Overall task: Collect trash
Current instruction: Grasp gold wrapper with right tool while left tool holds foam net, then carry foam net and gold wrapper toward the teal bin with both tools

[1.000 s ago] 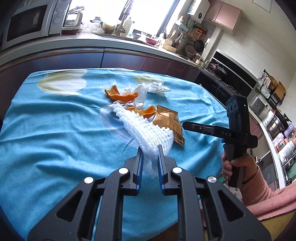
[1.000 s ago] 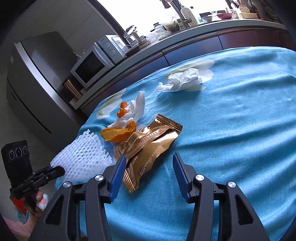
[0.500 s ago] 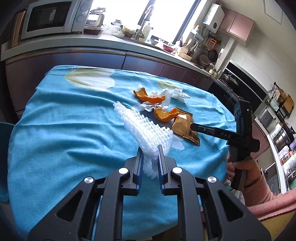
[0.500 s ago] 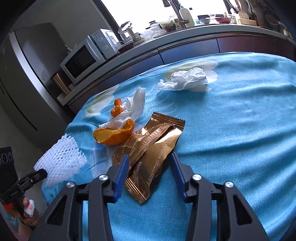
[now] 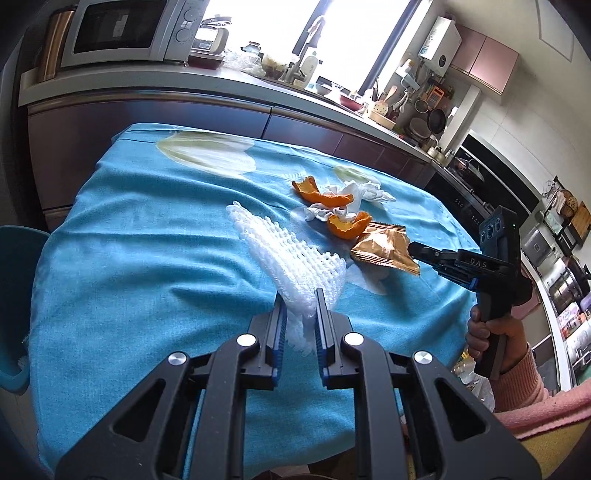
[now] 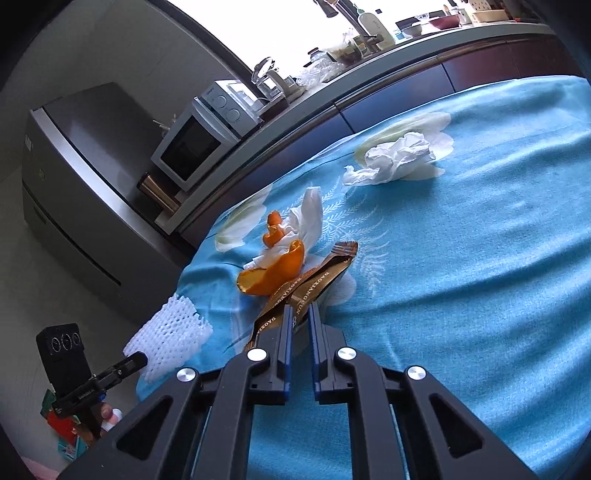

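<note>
My left gripper (image 5: 298, 295) is shut on a white foam fruit net (image 5: 284, 254), held over the near edge of the blue tablecloth (image 5: 147, 240). The net also shows in the right wrist view (image 6: 170, 339). My right gripper (image 6: 300, 311) is shut on a gold snack wrapper (image 6: 310, 284), which shows in the left wrist view (image 5: 384, 247) with the right gripper (image 5: 415, 253) at its near edge. Orange peels (image 6: 273, 273) and crumpled tissue (image 6: 306, 218) lie just beyond the wrapper. Another crumpled tissue (image 6: 395, 158) lies farther back.
A kitchen counter (image 5: 221, 88) with a microwave (image 5: 122, 29) runs behind the table. A fridge (image 6: 74, 177) stands at the left. A teal chair (image 5: 14, 302) stands by the table's left edge. Coloured packaging (image 6: 66, 432) lies on the floor below the left gripper.
My right gripper has closed on the gold wrapper, which now stands up narrow between the fingers. My left gripper has drawn back toward the table's near edge with the foam net.
</note>
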Motion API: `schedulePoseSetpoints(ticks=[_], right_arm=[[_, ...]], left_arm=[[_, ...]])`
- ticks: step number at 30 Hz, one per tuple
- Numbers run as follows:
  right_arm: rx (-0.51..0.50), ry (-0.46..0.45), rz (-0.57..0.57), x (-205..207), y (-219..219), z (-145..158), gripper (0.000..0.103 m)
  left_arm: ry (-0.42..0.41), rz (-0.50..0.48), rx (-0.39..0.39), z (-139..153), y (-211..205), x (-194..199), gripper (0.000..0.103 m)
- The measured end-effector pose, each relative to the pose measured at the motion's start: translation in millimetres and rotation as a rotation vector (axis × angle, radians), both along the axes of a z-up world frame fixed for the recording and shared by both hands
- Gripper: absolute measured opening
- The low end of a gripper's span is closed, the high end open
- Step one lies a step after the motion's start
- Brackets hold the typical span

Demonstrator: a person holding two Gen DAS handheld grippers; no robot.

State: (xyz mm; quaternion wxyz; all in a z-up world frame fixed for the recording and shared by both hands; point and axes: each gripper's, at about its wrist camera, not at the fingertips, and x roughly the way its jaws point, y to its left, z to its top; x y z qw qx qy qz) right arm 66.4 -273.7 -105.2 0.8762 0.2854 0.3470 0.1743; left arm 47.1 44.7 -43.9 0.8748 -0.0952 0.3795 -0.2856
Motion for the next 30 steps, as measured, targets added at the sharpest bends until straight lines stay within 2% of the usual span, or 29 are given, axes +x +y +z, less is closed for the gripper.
schedulePoseSetpoints(ticks=[2,5,7,8,9,12,22,30], right_arm=[[0.033,0.005,0.009,3,2,-3,0.035],[0.051,0.013,0.01,6,5,-5,0.035],[0.043,0.019,0.003,8,7,-7,0.027],[0.043,0.022,0.007,9,8,-8,0.017],[0.042,0.022,0.009,9,9,-8,0.012],[0.026,0.009,0.01,6,9,-5,0.007],[-0.037,-0.079,0.0,-19,4,25,0.003],[-0.061,-0.162,0.085,-23,31,50,0.003]], left_arm=[[0.0,-0.002,0.0,0,0,-2,0.015],[0.001,-0.002,0.002,-1,0,-3,0.015],[-0.001,0.001,0.007,0,0,-4,0.015],[-0.002,0.003,0.008,1,1,-5,0.015],[-0.003,0.005,0.009,2,2,-5,0.015],[-0.012,0.009,0.014,4,4,-7,0.015],[-0.045,0.037,0.03,14,17,-13,0.015],[-0.071,0.085,0.034,24,39,-22,0.015]])
